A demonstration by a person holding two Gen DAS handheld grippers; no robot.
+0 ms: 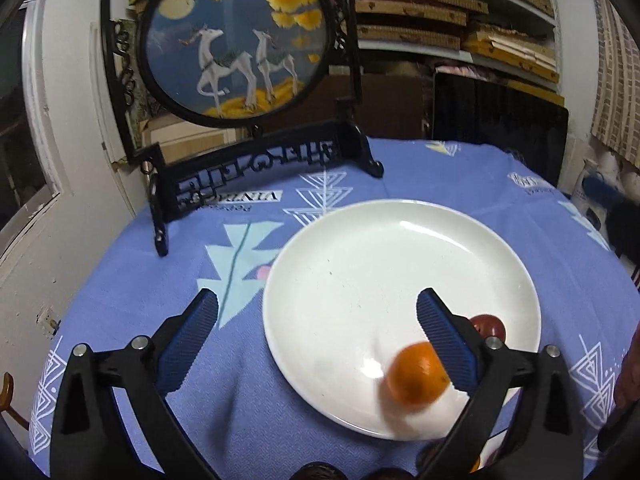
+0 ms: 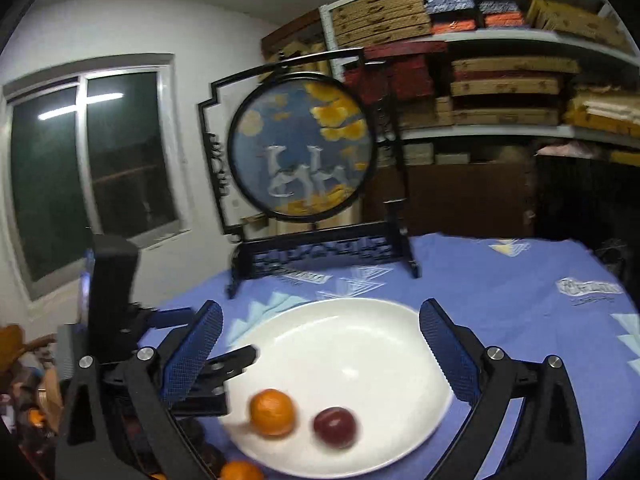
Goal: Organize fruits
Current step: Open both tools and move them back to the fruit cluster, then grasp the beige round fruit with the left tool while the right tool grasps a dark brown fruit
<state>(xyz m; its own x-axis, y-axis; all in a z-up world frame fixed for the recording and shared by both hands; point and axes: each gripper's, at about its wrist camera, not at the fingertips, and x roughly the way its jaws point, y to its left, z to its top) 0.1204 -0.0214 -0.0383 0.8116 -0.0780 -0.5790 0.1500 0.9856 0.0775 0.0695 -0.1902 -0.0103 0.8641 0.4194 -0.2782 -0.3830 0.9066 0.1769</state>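
While my left gripper (image 1: 316, 316) and right gripper (image 2: 320, 326) are spreading their jaws wide, empty, an orange (image 2: 273, 412) and plum (image 2: 334, 427) are resting on the white plate (image 2: 360, 344).

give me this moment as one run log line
left gripper open | right gripper open | orange and red fruit on white plate

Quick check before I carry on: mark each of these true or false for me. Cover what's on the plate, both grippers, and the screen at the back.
1. The white plate holds an orange and a dark red fruit. True.
2. The right gripper grips the orange. False: it is open and empty.
3. The left gripper is open. True.
4. The framed deer screen lies flat on the blue tablecloth. False: it stands upright behind the plate.
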